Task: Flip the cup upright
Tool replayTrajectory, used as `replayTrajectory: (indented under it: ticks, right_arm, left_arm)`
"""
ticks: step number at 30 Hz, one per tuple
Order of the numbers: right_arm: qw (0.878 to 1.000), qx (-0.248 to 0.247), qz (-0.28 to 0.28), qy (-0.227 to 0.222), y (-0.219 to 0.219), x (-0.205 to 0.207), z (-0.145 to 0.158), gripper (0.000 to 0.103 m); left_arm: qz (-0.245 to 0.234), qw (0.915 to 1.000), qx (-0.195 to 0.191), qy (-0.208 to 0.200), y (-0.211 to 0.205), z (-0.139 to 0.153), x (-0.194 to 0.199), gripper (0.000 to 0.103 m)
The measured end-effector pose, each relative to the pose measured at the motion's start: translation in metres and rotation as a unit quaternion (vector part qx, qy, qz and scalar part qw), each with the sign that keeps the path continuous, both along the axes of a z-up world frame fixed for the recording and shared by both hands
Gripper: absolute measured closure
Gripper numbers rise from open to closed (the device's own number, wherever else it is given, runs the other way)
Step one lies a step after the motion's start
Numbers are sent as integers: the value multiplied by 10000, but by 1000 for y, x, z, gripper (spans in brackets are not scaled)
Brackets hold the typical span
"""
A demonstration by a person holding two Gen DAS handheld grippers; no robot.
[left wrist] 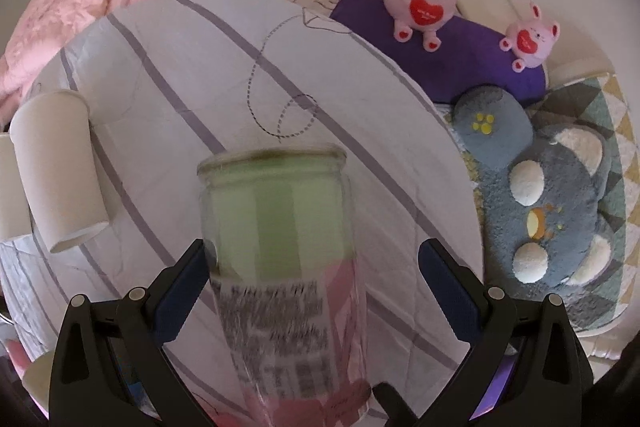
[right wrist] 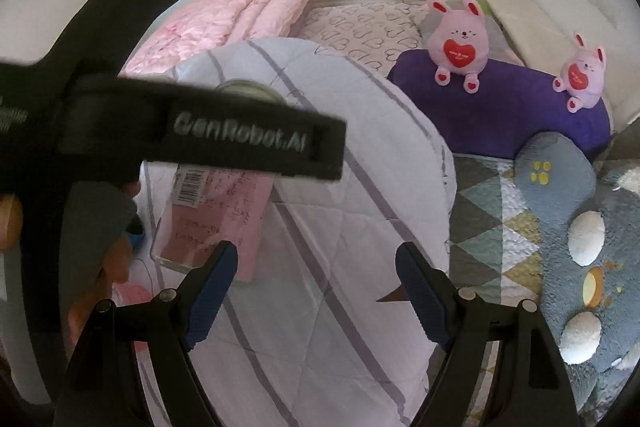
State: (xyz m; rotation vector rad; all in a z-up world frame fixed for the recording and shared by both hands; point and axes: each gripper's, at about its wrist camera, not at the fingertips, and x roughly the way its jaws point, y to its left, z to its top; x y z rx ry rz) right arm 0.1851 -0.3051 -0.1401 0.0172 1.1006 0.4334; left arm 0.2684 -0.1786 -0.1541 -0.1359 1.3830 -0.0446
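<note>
The glass cup (left wrist: 280, 247) is seen between the wide-spread fingers of the left claw (left wrist: 316, 279), over the striped quilt (left wrist: 360, 155); contact cannot be told. The right claw (right wrist: 312, 291) is held open, empty. Closing, then turning upright, is judged next.

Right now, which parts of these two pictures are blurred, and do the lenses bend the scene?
Left wrist view: the glass cup is smeared and its label unreadable, while the pink bunny stays sharp. Right wrist view: the left gripper crossing close to the lens is soft, its lettering fuzzy. Both views: fisheye curves the striped quilt and darkens the corners.
</note>
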Motion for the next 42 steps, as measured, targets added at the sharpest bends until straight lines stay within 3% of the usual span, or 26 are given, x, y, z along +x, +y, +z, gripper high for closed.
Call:
replayTrajectory:
  ticks: [9,11,14,15,23,30,42]
  right_arm:
    - [9999,67,104,52,3,2,-2,21]
    - [9998,62,164,64,5,1,-2,21]
    - [9995,37,303,111,9,-2,-3,21]
    - [9994,31,336,122,9,-3,-4,21]
    - [9995,105,302,82,9,-4,-2,21]
    - [9996,145,225,-121,13,-8,3,21]
    - [9993,-256,77,-279,20,-18,-13,21]
  left_arm:
    - [44,9995,-33,295,6,-17,13,1]
    - [102,9997,-54,220,9,-17,15,6]
    - [93,9998,6,174,11,-17,18,27]
    - [86,9999,-16,124,13,-15,17,31]
    - [33,9970,-382,-665,25,16,-4,31]
    - [-140,9886,-318,-1468,30,48,-36,31]
    - [-446,9791,-279,-1963,32,54,-87,31]
